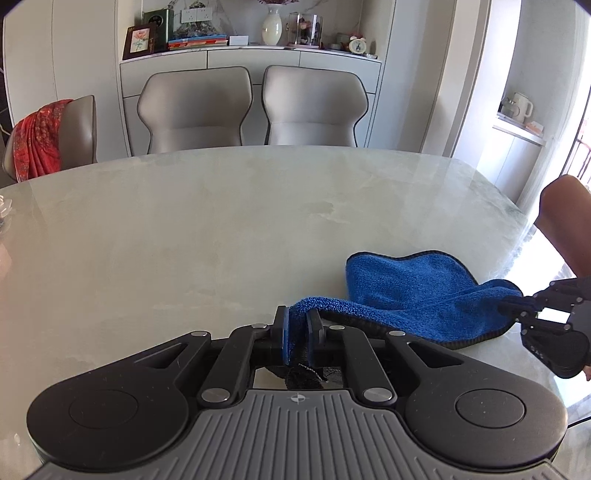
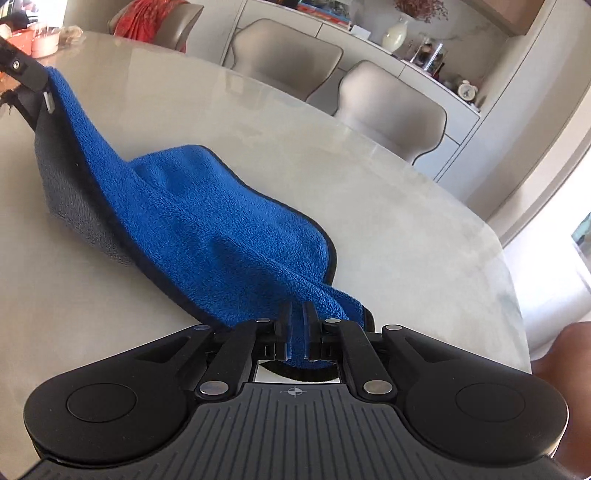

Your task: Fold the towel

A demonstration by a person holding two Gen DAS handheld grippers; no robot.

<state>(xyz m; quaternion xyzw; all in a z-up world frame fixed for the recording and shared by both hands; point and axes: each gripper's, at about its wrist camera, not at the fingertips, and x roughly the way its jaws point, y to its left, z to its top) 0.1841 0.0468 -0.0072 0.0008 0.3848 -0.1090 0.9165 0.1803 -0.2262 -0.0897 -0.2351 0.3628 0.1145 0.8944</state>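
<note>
A blue towel (image 1: 413, 291) with a dark edge and a grey underside hangs between my two grippers, its middle sagging onto the pale marble table (image 1: 184, 229). My left gripper (image 1: 298, 317) is shut on one corner of the towel. My right gripper (image 2: 298, 314) is shut on the other near corner of the towel (image 2: 207, 229). The right gripper shows at the right edge of the left wrist view (image 1: 517, 306), pinching the cloth. The left gripper shows at the top left of the right wrist view (image 2: 40, 92), holding the towel raised.
Two grey chairs (image 1: 251, 107) stand behind the table's far edge, a third with a red cloth (image 1: 37, 140) at the far left. A sideboard with a vase (image 1: 272, 26) is behind them. Small items (image 2: 40, 40) sit at the table's far left. My forearm (image 1: 569, 221) is at right.
</note>
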